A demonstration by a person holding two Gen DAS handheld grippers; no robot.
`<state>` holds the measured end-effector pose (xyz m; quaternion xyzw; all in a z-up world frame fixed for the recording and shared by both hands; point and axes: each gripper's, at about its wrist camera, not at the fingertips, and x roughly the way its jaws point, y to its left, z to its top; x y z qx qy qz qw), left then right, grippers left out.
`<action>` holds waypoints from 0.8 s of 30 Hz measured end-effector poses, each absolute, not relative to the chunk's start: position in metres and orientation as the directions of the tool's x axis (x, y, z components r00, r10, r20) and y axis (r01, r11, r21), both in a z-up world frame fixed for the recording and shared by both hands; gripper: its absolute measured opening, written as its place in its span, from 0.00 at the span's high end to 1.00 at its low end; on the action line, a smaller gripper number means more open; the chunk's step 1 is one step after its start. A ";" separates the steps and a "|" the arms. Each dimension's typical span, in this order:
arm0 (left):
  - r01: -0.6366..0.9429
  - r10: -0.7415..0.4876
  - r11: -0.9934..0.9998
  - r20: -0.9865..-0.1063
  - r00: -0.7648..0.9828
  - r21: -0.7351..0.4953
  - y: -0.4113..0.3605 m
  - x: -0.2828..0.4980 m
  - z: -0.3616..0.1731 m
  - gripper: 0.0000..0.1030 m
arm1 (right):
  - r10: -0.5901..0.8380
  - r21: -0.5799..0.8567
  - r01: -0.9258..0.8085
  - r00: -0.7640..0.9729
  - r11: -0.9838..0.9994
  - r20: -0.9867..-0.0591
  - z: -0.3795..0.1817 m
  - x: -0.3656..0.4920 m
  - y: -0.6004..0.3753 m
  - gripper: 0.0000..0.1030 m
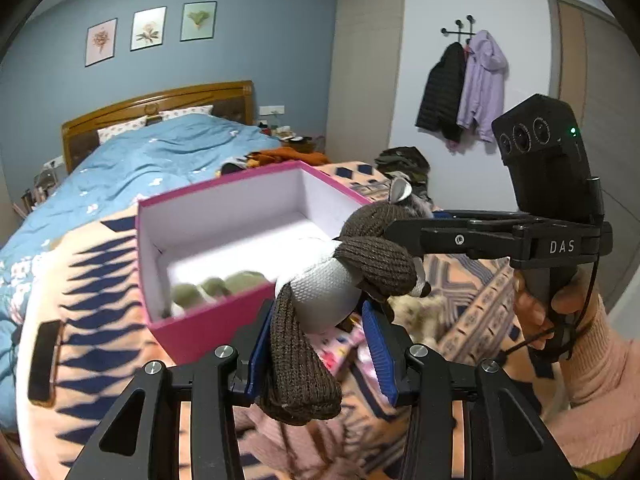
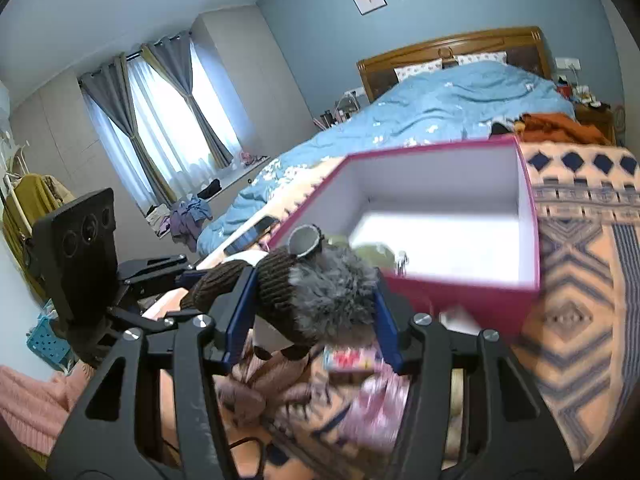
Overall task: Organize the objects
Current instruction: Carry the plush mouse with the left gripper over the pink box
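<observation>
I have the plush toy [image 1: 328, 292] caught between both grippers, low in the centre of both wrist views, just in front of the near edge of the pink box [image 1: 208, 320]. My left gripper [image 1: 320, 344] is clamped on the toy's grey-white body, with one brown knitted limb hanging down between its blue pads [image 1: 378, 344]. My right gripper [image 2: 312, 312] is closed on the fuzzy grey part and the brown knit beside it, and a round grey ear sticks up above. In the left wrist view the right gripper reaches in from the right of the frame, its tips at the toy. The box sits open on a patterned orange-and-navy blanket [image 2: 580, 280] on the bed [image 1: 160, 160]; some blurred greenish items [image 1: 216, 286] lie inside against its near wall, and I cannot tell what they are.
</observation>
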<state>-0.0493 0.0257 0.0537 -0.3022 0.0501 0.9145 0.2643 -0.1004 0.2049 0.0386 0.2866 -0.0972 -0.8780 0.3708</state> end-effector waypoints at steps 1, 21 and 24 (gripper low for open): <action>-0.504 0.440 -0.862 -0.577 -0.687 -0.057 0.024 -0.055 0.057 0.57 | -0.707 0.378 0.599 -0.562 -0.706 -0.430 0.042 -0.106 0.203 0.45; -0.389 0.362 -0.915 -0.650 -0.669 -0.109 -0.003 -0.165 0.053 0.57 | -0.681 0.430 0.529 -0.554 -0.732 -0.478 0.037 -0.225 0.173 0.45; -0.372 0.341 -0.922 -0.668 -0.661 -0.103 -0.003 -0.177 0.050 0.57 | -0.679 0.450 0.509 -0.541 -0.734 -0.496 0.032 -0.241 0.171 0.45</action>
